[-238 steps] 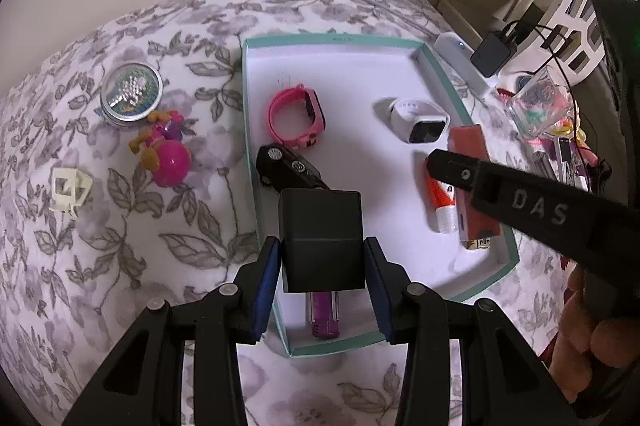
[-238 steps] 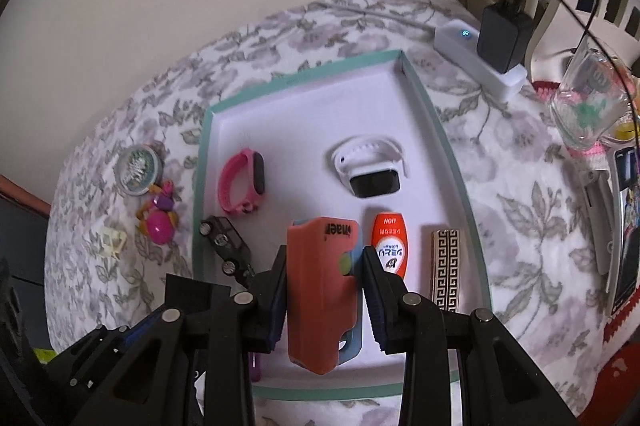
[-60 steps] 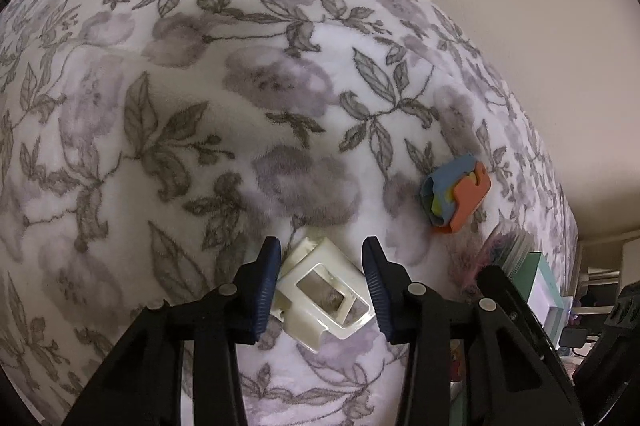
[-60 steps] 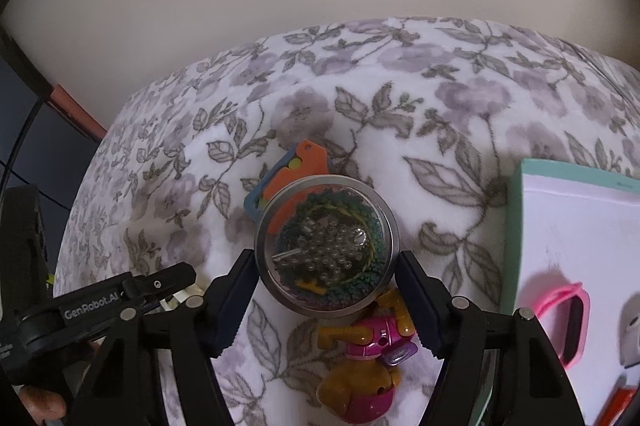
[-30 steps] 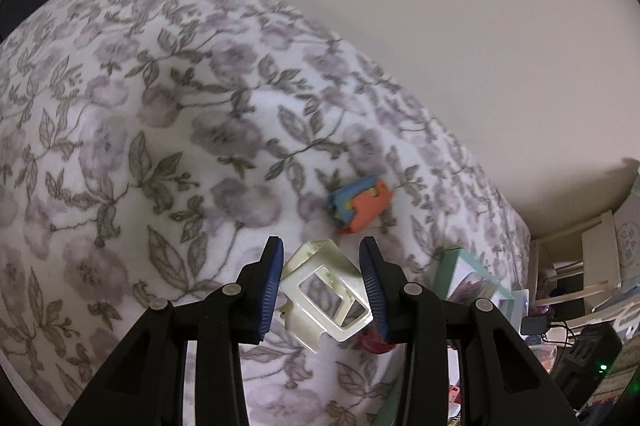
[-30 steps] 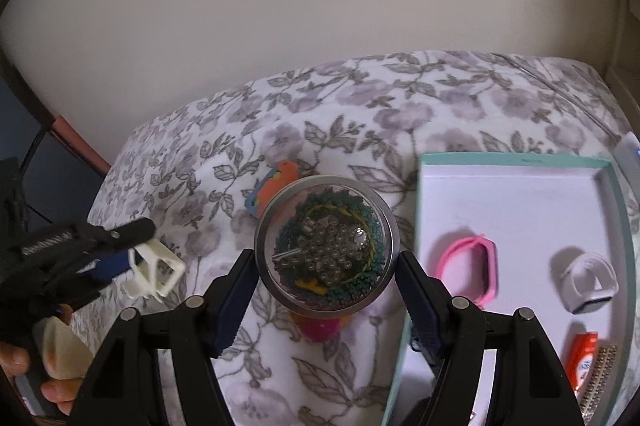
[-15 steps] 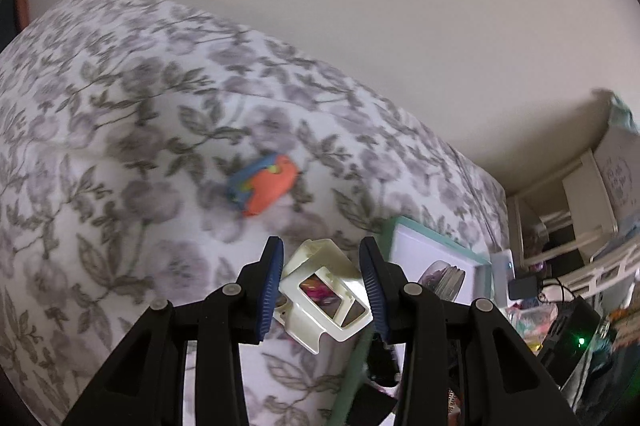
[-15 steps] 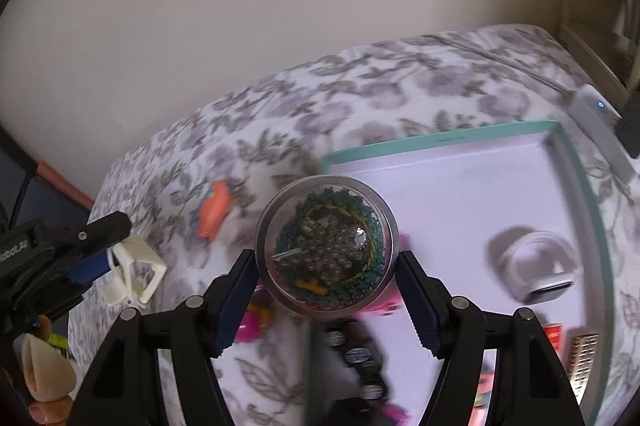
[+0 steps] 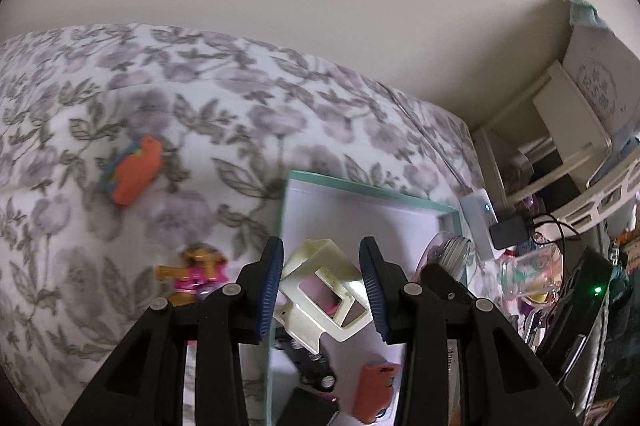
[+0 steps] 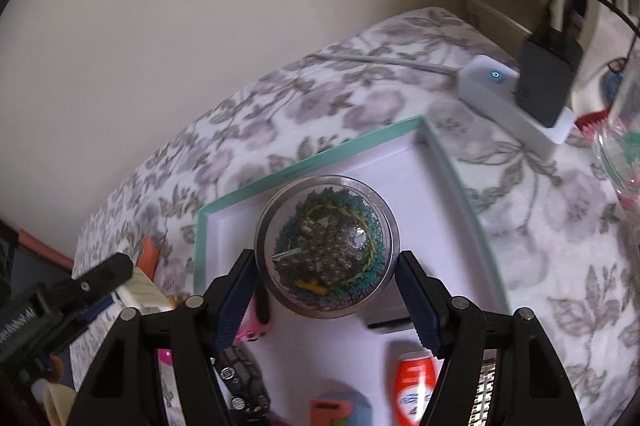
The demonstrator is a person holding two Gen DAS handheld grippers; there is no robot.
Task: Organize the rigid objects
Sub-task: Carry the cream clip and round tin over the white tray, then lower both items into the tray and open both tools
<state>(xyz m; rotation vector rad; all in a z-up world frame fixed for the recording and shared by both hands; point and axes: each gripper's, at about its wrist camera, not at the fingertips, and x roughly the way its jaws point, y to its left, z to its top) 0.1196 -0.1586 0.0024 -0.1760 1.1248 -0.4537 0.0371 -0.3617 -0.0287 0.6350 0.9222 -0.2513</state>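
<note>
Over the shallow white tray with the teal rim [image 10: 456, 177], the right gripper [image 10: 326, 300] squeezes a round clear tin full of little beads [image 10: 326, 246]. At about nine o'clock from it, the left gripper [image 9: 322, 286] pinches a cream plastic frame [image 9: 324, 296] above the tray's left edge. Both look ready to go in. Several things already lie inside, like a red-capped tube [image 10: 414, 384] and a black toy car [image 10: 240, 384]. Still out on the flowery blanket [image 9: 200, 113] are an orange and blue block [image 9: 134, 169] and a pink and gold toy [image 9: 196, 276].

Both wrist views look steeply down, close, sharing the teal-rimmed tray [image 9: 362, 189] [image 10: 304, 167] on the floral bedspread [image 9: 208, 129] [image 10: 540, 226].
</note>
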